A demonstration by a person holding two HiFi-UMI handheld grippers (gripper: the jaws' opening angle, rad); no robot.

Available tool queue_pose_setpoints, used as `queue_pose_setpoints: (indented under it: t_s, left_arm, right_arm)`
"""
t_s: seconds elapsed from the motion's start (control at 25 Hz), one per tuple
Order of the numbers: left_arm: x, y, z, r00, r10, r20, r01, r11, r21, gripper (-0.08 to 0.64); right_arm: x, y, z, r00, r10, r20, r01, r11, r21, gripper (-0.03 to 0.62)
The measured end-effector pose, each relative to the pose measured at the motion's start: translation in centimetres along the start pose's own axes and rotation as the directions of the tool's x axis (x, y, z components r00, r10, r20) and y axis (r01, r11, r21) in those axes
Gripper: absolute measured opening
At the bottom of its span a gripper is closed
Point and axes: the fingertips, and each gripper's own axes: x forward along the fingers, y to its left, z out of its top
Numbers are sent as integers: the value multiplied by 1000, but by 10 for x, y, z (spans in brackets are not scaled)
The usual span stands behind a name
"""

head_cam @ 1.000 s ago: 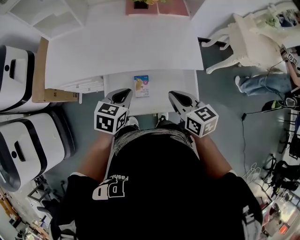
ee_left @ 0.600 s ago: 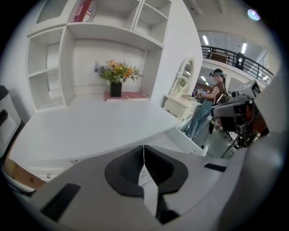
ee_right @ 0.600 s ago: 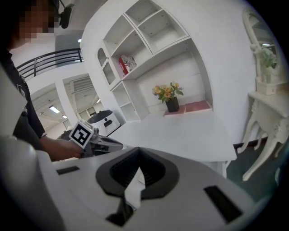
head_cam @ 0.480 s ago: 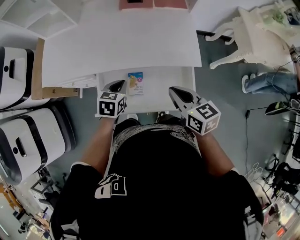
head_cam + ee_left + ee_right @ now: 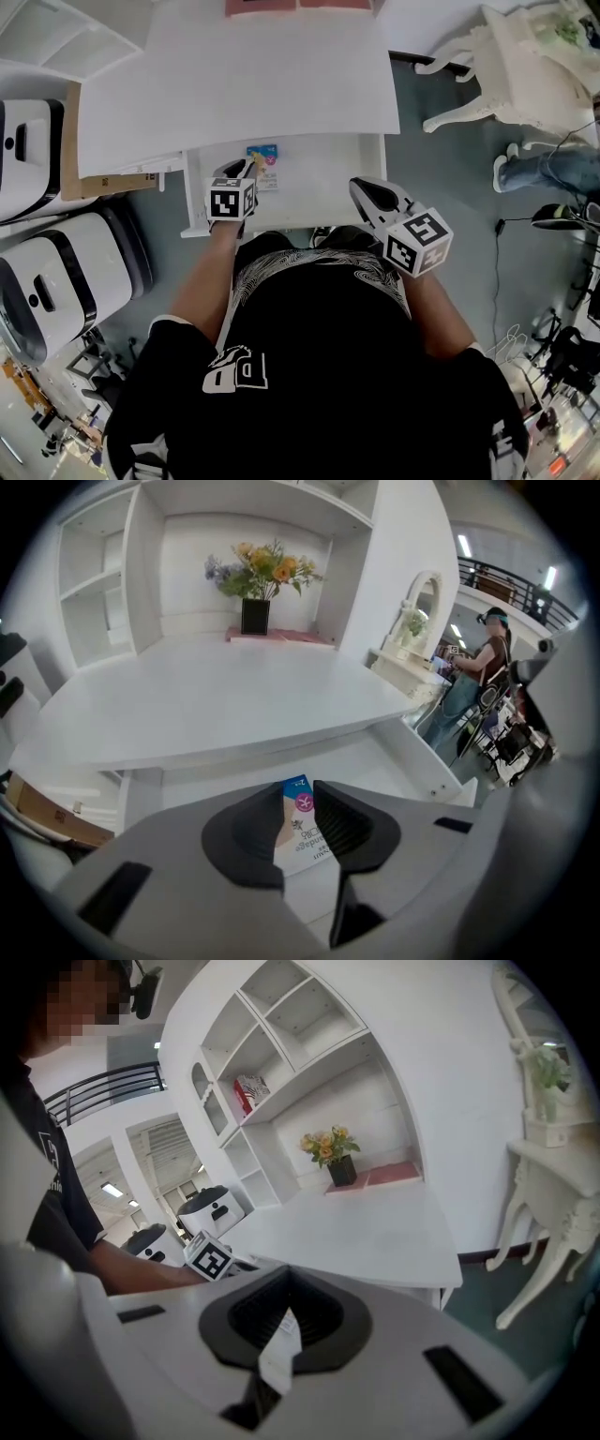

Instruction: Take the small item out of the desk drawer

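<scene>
The left gripper point(image 5: 247, 169) has dropped into the open white desk drawer point(image 5: 323, 183) and pushed towards 12 o'clock. A second ago it hung over the drawer's front left corner, with the packet well apart at its 2 o'clock. Its jaws, pressed together then, have just been opening and now stand a little apart. In the left gripper view point(image 5: 302, 803) the small flat blue-and-white printed packet point(image 5: 300, 834) shows through the gap between them, lying flat on the drawer floor. The pads do not look to be pressing on it. From the head view the tips sit at the packet's point(image 5: 264, 155) left edge, in the drawer's back left part, just under the lip of the white desk top point(image 5: 234, 84).

The right gripper point(image 5: 366, 192) has drifted towards 3 o'clock and hangs over the drawer's right front corner, at the packet's 4 o'clock. Its jaws are together point(image 5: 286, 1321), with a small white paper strip point(image 5: 279, 1349) at the seam; I cannot tell whether that is held or part of the tool.

So the reach looks nearly finished. My judgement is that the left jaws must straddle the packet's edge, pinch, then lift.
</scene>
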Motion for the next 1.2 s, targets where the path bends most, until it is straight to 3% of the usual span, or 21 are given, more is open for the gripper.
queue_pose_setpoints:
  t_s: [0.32,0.56,0.72,0.96,1.2]
  left_arm:
    - [48,13,-27,995,25,-99,-39,990,-139,193]
    - [76,5,-37,980,-8,-199,-37,974,-222,261]
    - [86,9,-42,966,39,-256,-89,978,-188,318]
    - [97,12,-41,957,79,-279,-124,981,-147,354]
    - [107,13,-48,945,86,-314,-145,975,-171,390]
  right_arm:
    - [-7,-26,-10,999,-14,-32,15,1000,25,9]
    - [-15,-43,-9,999,-30,-32,31,999,28,9]
    - [-20,-51,-9,998,-42,-35,44,998,34,9]
    - [-22,-62,-11,998,-53,-37,55,997,47,9]
    - [-22,-69,-11,997,-68,-37,70,996,57,9]
